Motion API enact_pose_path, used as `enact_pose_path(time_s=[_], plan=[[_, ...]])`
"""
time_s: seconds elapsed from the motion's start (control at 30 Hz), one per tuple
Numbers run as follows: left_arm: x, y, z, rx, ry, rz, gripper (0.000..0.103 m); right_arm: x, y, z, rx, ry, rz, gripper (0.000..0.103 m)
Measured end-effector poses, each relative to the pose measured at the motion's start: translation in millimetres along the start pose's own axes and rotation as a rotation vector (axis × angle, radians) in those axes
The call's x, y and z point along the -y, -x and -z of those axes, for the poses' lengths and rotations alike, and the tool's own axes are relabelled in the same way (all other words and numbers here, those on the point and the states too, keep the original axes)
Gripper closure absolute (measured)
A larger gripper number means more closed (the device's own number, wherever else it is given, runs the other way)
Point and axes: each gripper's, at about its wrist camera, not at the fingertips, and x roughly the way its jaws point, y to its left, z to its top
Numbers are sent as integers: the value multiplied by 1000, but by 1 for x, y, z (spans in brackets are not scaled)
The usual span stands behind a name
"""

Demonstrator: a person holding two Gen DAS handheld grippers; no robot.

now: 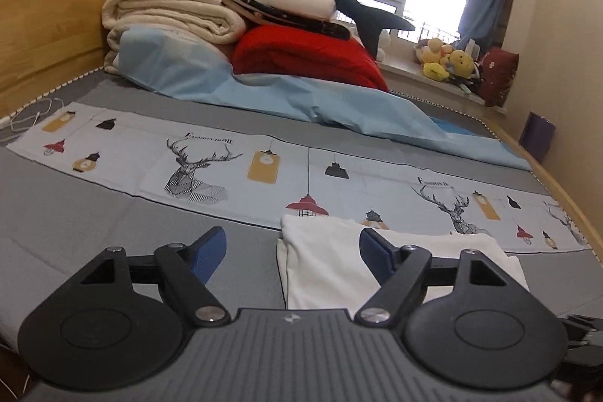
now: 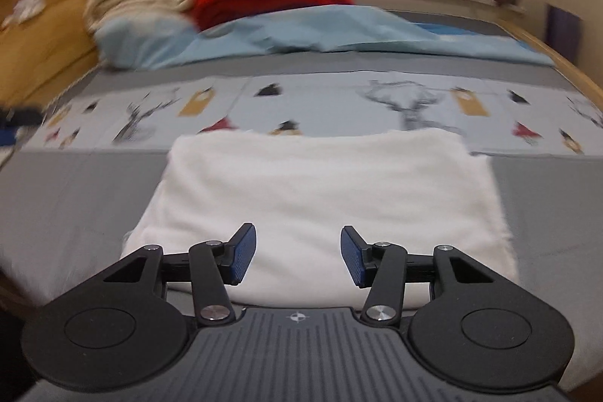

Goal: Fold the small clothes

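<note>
My left gripper has its jaws spread wide and holds nothing; between the blue pads I see only grey sheet and the left edge of the white garment. That garment lies folded flat on the bed, its far edge overlapping the near border of the printed cloth with the deer and lamp pattern.

My right gripper stands partly open, also empty, its pads above the near part of the garment and clear of the fabric as far as I can tell. From this wrist the garment looks like a neat rectangle, centred ahead of the fingers, with the grey sheet on either side. This view is blurred.

Further back a light blue sheet lies rumpled across the bed. Behind it, a pile of bedding sits against the wooden headboard, with a red blanket just beside it. Soft toys crowd the windowsill.
</note>
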Motion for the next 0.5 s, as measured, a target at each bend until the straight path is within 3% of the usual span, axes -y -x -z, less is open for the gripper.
enact_pose_path(time_s=[0.23, 0.37, 0.5], plan=[[-17, -7, -2, -16, -7, 9, 21, -62, -30, 0, -26, 66, -43, 53], [-40, -14, -4, -40, 46, 1, 21, -98, -45, 4, -23, 129, -89, 66], [-66, -22, -7, -74, 138, -25, 21, -127, -62, 11, -42, 220, -118, 67]])
